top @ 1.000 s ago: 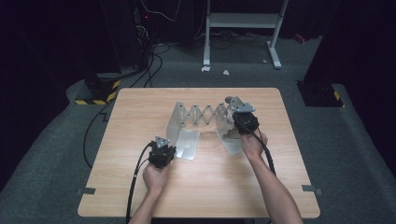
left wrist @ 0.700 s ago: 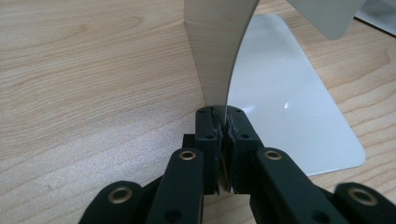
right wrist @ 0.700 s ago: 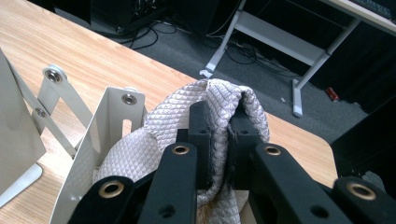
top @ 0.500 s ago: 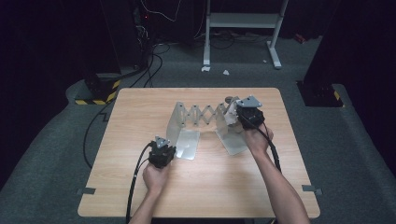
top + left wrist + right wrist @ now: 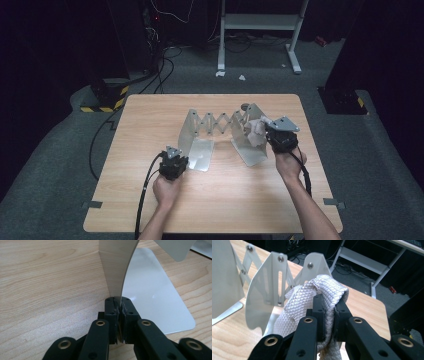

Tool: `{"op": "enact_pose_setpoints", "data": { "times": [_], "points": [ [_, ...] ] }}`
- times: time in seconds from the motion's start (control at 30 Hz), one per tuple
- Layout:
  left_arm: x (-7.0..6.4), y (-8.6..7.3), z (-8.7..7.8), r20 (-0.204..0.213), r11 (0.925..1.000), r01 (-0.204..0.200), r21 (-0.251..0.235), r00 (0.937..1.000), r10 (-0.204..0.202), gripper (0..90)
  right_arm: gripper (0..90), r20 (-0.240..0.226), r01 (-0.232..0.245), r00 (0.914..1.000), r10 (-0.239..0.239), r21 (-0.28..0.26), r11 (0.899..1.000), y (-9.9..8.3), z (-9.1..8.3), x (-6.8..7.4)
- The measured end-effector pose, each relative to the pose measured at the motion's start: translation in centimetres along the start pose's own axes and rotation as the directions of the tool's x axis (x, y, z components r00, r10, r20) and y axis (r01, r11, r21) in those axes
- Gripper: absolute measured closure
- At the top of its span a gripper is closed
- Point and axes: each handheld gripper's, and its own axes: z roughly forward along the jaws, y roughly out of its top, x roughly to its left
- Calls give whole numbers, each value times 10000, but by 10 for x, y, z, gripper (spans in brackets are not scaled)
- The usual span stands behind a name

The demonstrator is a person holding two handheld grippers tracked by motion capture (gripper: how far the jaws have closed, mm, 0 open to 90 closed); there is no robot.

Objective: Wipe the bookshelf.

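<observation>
A metal extending rack stands mid-table: a left plate (image 5: 192, 131), a scissor lattice (image 5: 220, 121) and a right plate (image 5: 248, 146). My left gripper (image 5: 174, 161) is shut on the near edge of the left plate's upright (image 5: 117, 265), just above its flat foot (image 5: 155, 297); the jaws (image 5: 119, 302) pinch the thin sheet. My right gripper (image 5: 274, 134) is shut on a white quilted cloth (image 5: 256, 131), held against the right plate's upper part. In the right gripper view the cloth (image 5: 299, 305) bulges around the closed gripper (image 5: 329, 302), beside the slotted plate (image 5: 265, 290).
The wooden table (image 5: 150, 115) has bare room on all sides of the rack. Black cables (image 5: 145, 185) trail off its near left edge. On the grey floor behind stand a white frame (image 5: 260, 22) and dark equipment (image 5: 107, 95).
My right gripper has carried the cloth a little farther along the right plate and then to the right. The left gripper has kept its hold and its place.
</observation>
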Motion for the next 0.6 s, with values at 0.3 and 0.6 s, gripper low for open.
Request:
{"op": "enact_pose_setpoints", "data": {
  "times": [0.3,0.6],
  "points": [
    [0,0,0,12,10000,16,-7,10000,-16,848,832,-416,-66,9991,98,754,9971,-31,18,12],
    [0,0,0,-33,10000,-26,-2,10000,26,848,831,-1740,-79,9837,443,2044,9789,-66,46,35]
  ]
}}
